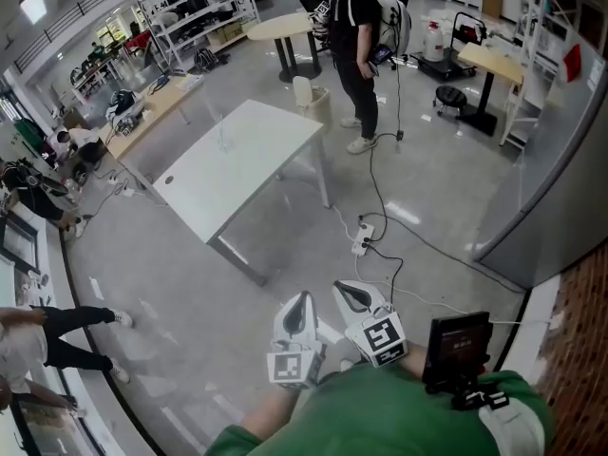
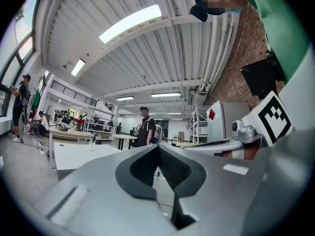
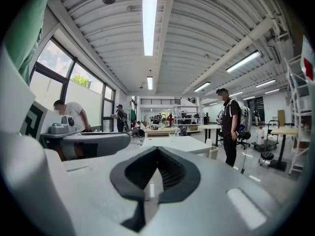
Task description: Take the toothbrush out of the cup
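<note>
Both tongs clenched, empty: left tongs (image 2: 158, 150) and right tongs (image 3: 156, 152) have tips meeting with nothing between. They're held side by side against the green sweatshirt (image 1: 380, 416), well apart from the white rectangular worktop (image 1: 249, 164). A small clear cup (image 1: 225, 142) stands on the worktop. The toothbrush is too small to make out.

I see a big open lab-workshop — storage racks (image 1: 198, 15), work tables (image 1: 242, 160), cables (image 1: 380, 193) across a polished floor (image 1: 446, 174).

Table (image 1: 242, 164) at frame centre, cup (image 1: 226, 144) on its upper part, bin (image 1: 313, 101) just beyond its far end, person (image 1: 353, 46) upper centre, power strip (image 1: 362, 239) lower right of table.
</note>
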Motion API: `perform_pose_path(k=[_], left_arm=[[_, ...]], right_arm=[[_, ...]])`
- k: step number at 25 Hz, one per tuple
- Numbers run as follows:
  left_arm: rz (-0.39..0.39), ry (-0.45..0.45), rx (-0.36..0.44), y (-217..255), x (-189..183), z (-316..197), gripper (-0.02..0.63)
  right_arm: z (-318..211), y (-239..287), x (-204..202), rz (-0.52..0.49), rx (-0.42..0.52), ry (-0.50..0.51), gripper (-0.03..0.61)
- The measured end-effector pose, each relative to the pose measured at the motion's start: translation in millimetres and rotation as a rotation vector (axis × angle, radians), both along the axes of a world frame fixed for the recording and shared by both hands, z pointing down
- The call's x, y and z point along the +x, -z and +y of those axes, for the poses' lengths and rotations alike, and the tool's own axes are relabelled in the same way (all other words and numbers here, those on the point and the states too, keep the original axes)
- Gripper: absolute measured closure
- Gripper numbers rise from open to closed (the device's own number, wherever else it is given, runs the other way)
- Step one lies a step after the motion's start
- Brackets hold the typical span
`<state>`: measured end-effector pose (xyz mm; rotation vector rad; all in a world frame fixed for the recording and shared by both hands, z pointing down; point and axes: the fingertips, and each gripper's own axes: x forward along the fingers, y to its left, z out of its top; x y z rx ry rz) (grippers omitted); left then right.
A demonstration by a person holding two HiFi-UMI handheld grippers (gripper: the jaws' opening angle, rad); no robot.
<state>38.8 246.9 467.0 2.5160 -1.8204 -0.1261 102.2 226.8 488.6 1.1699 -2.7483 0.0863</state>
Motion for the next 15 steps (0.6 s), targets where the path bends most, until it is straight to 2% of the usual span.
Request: perform_pose_path(k=[5, 8, 12, 15], left_arm=[[0.016, 0.026, -0.005, -2.5, -12.3, -13.5, 0.609], [-0.004, 0.044, 0.018, -7.4, -23.5, -24.3, 0.609], [0.011, 0.048, 0.001, 6.4, -29.2, -19.3, 0.609], [0.016, 0.052, -0.009, -0.7, -25.4, -55.7, 0.609]], right_arm=[[-12.8, -3.5, -14.6, 0.008, -0.007, 0.029, 0.575], [-22.0, -1.5, -23.2, 0.008, -0.011, 0.045, 0.575], [-14.5, 9.3, -30.8, 0.009, -0.020, 0.058, 0.575], [-50.3, 1.1, -26.7, 0.008, -0.024, 0.061, 0.575]])
